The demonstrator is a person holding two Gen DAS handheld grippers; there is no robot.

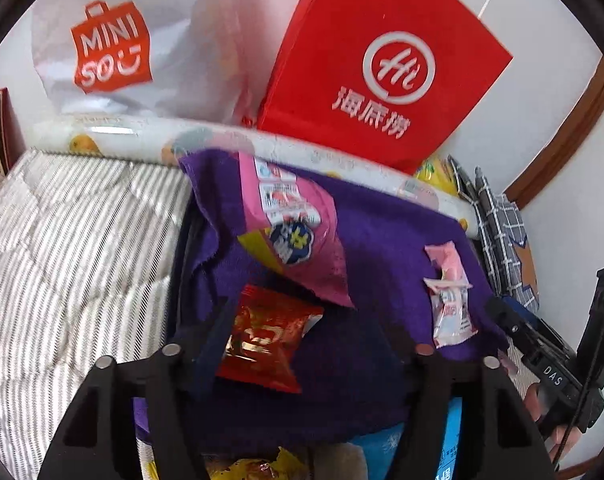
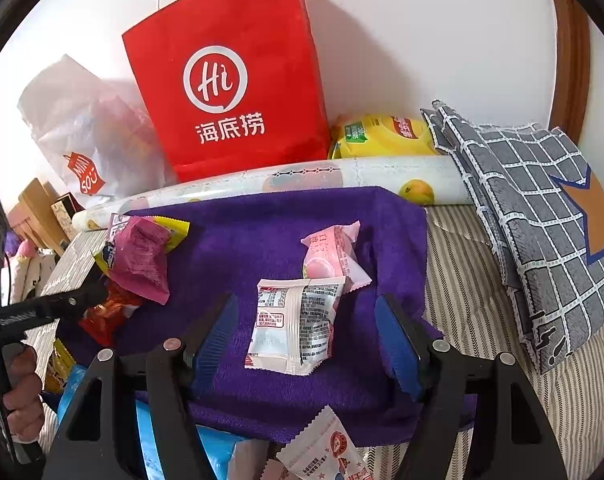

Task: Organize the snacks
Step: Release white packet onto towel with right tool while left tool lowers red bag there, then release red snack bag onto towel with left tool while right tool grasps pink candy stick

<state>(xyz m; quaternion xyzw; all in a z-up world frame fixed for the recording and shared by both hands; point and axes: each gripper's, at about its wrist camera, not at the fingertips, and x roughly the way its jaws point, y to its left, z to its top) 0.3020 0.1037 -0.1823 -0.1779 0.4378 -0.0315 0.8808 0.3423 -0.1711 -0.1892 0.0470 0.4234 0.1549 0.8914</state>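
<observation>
Right gripper (image 2: 305, 340) (open) before Haidilao bag (image 2: 230, 80)

Both grippers: black angular frames, silver round screws. Right gripper (image 2: 305, 344) has blue ribbed pads (image 2: 218, 344). Bare-skinned hand (image 2: 20, 384) grips black handle.
</observation>
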